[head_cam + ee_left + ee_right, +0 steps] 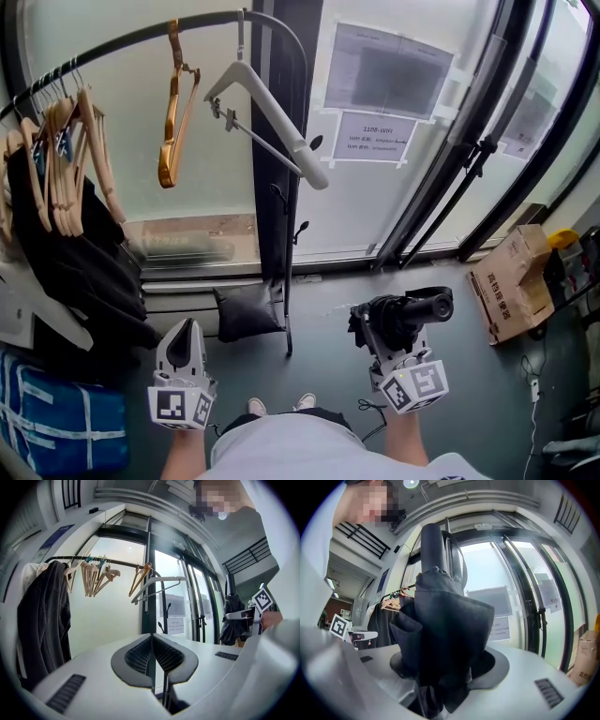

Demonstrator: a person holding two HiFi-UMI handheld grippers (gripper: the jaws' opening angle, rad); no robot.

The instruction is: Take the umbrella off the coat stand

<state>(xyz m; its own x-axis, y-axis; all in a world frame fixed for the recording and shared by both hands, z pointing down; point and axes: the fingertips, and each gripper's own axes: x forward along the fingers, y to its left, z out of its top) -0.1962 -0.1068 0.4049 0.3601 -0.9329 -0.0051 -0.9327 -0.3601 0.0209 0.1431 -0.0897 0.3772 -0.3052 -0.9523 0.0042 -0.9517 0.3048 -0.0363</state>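
In the head view a folded black umbrella (pixel 405 315) lies between the jaws of my right gripper (pixel 384 343), low and to the right of the coat stand's black post (pixel 276 187). The right gripper view shows the umbrella (pixel 445 620) upright, its dark folds filling the jaws of my right gripper (pixel 440 672), which is shut on it. My left gripper (pixel 186 330) is at the lower left, left of the post. Its pads (pixel 140 656) meet with nothing between them. The left gripper view also catches the umbrella (pixel 233 618) off to the right.
The stand's curved rail (pixel 141 36) carries a wooden hanger (pixel 172 117), a white hanger (pixel 272 127), several wooden hangers (pixel 61 164) and a black coat (pixel 89 267). A dark bag (pixel 248 311) sits at the post's foot. A cardboard box (pixel 514 281) stands right, a blue bag (pixel 61 422) left.
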